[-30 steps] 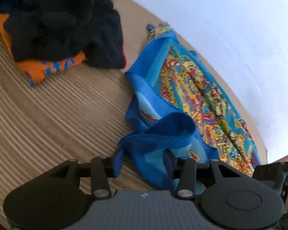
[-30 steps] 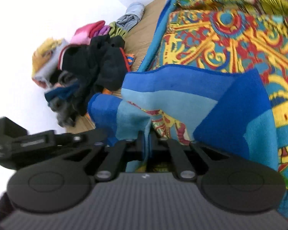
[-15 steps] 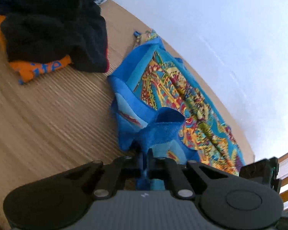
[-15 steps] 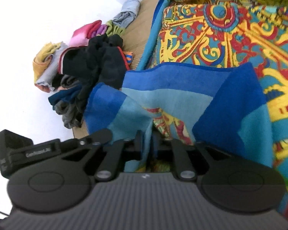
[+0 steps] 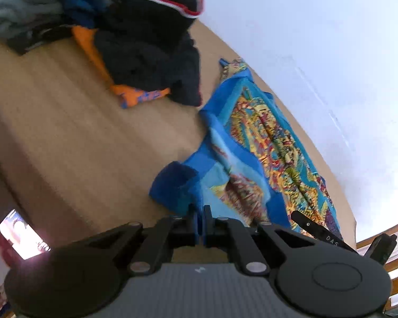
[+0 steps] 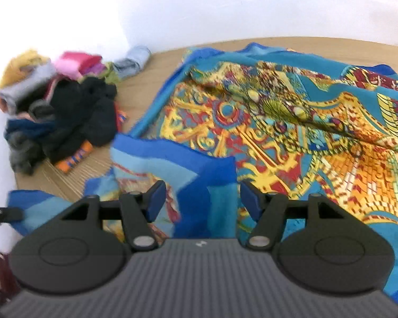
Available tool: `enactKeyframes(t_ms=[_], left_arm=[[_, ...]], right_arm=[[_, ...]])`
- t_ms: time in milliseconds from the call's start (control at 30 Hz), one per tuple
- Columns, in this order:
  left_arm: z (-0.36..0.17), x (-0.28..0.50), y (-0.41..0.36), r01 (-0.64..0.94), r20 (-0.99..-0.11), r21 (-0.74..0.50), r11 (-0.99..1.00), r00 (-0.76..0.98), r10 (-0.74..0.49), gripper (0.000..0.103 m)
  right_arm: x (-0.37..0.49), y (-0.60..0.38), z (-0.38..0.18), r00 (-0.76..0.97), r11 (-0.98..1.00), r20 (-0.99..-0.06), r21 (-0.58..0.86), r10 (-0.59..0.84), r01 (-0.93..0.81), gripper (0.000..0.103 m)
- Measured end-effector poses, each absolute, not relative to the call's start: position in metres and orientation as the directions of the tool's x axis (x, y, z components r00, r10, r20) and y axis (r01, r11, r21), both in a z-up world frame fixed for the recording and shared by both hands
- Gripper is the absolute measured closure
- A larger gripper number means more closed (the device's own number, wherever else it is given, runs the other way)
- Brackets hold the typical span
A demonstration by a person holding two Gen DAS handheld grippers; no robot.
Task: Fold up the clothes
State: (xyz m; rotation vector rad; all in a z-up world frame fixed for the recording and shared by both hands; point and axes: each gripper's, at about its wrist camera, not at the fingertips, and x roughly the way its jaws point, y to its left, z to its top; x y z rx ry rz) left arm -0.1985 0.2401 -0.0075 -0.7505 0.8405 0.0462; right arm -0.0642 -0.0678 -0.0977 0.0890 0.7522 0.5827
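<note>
The left gripper is pinching the blue border of the cloth with its jaws fully closed on a thin fold, lifting that near corner just off the bench; this is probably being done so the corner can be carried over the rest for a fold. The right gripper is hanging over the cloth with its jaws opening wide, the blue pads clear of the fabric beneath them, so it is holding nothing; it seems to be letting go of the turned-over blue corner lying right below it, which looks like a fold only half laid. The cloth is lying on the right part of the bench, along the far edge by the white wall. In the left wrist view its long axis is running from the held near corner away to the far end, which is pointing toward the clothes pile. That pile is sitting apart, at the far left.
</note>
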Motion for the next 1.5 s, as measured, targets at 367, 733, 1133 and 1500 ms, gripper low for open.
enactKeyframes(t_ms=[367,733,1133,1500], left_arm=[[-0.039,-0.213,0.245,-0.292,-0.684,-0.601,0.744,0.67,-0.29,0.1],[-0.073,-0.212,0.258,-0.211,-0.56,-0.737,0.642,0.722,-0.405,0.099],[-0.109,-0.221,0.283,-0.217,-0.483,-0.834,0.507,0.729,-0.484,0.09],[-0.122,-0.212,0.289,-0.253,-0.427,-0.892,0.374,0.742,-0.516,0.075]], right_arm=[[-0.066,-0.021,-0.111,0.58,0.836,-0.669,0.114,0.465,-0.537,0.097],[-0.102,0.053,-0.054,0.159,0.367,-0.427,0.467,0.89,-0.805,0.097],[-0.114,0.092,-0.131,0.023,0.348,-0.579,0.457,0.815,-0.818,0.095],[-0.124,0.081,-0.146,0.034,0.358,-0.583,0.451,0.812,-0.817,0.095]])
